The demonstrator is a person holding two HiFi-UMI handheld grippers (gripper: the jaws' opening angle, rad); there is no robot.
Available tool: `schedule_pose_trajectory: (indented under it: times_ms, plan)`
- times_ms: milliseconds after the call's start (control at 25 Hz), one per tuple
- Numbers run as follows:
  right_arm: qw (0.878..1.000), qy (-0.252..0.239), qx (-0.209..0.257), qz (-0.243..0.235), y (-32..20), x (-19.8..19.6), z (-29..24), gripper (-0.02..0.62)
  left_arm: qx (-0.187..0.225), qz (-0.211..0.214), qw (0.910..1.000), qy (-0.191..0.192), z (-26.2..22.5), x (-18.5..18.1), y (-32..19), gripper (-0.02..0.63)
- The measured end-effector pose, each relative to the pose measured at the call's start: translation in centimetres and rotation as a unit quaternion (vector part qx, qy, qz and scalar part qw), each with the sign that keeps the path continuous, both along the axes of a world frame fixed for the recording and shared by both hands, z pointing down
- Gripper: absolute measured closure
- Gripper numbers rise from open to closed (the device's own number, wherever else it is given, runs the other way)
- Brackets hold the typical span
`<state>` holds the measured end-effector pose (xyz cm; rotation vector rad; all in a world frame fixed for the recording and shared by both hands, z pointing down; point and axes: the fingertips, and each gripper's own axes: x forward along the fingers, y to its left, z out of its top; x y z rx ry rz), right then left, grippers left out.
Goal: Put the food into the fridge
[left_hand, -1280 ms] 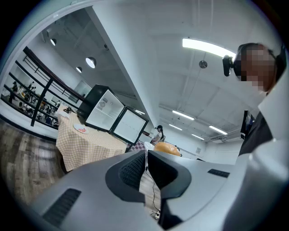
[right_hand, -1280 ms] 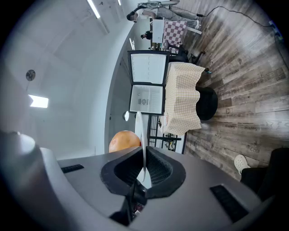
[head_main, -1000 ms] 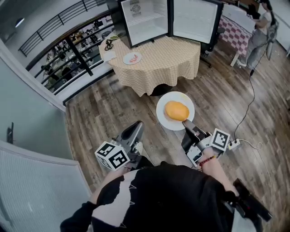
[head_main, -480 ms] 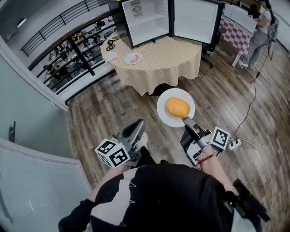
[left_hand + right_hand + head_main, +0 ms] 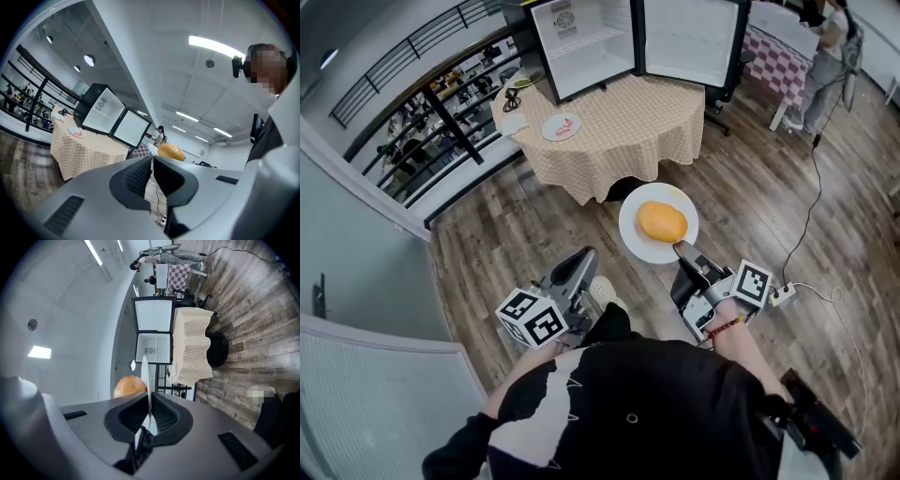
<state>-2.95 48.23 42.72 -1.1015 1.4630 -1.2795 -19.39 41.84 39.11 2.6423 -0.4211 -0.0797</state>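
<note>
Since the right gripper (image 5: 679,249) has its fingers clamped on the near rim of the plate (image 5: 634,236) and nothing else bears it, I'd say this carry is all about keeping that plate flat. The food (image 5: 662,221), a round orange lump, sits loose in the middle and looks ready to roll if the wrist tips. The plate hangs over the floor (image 5: 534,225), just short of the surface (image 5: 619,127). The fridge (image 5: 581,47) stands at the far edge of that surface with its door (image 5: 689,37) swung wide.

From where I stand, the best course looks like a slow approach with the wrist level, then sliding the plate onto a shelf far rim first rather than dropping it in. The left gripper (image 5: 584,258) hangs low by the person's side, fingers together on nothing. It could open and steady the plate's far rim if the load starts to sag.

Counted up:
- two grippers
- one lump of food, on one carried plate
- one smaller plate (image 5: 561,126) with something red on it, lying on the surface
- one fridge with one open door
- one surface
- one other person (image 5: 825,56), off in the far corner

A few small things lie at the surface's far left edge, too small for me to tell.
</note>
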Motion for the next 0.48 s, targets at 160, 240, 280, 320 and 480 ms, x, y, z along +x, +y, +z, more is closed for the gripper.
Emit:
schedule_pose_trajectory:
  times_ms: [160,240,280,320,480]
  plan:
    - [1.000,0.000,-0.012,0.001,-2.9,2.0,-0.5,0.569,-0.011,0.006,0.9999,0.003,-0.6,2.5,-3.2,0.577]
    - [1.000,0.004,-0.015,0.000,-4.7,2.9,-0.9,0.569,-0.017,0.005,0.9998,0.007,-0.7,3.5,-5.1,0.577]
    - [1.000,0.006,-0.016,0.000,-5.5,3.3,-0.9,0.569,-0.018,0.004,0.9998,0.010,-0.6,3.9,-6.1,0.577]
    - [1.000,0.009,-0.016,0.000,-6.4,3.6,-0.9,0.569,-0.018,0.004,0.9998,0.011,-0.6,4.3,-7.0,0.575]
    - [1.000,0.009,-0.023,0.002,-10.7,5.2,-0.6,0.569,-0.025,0.002,0.9996,0.014,0.0,5.5,-11.3,0.577]
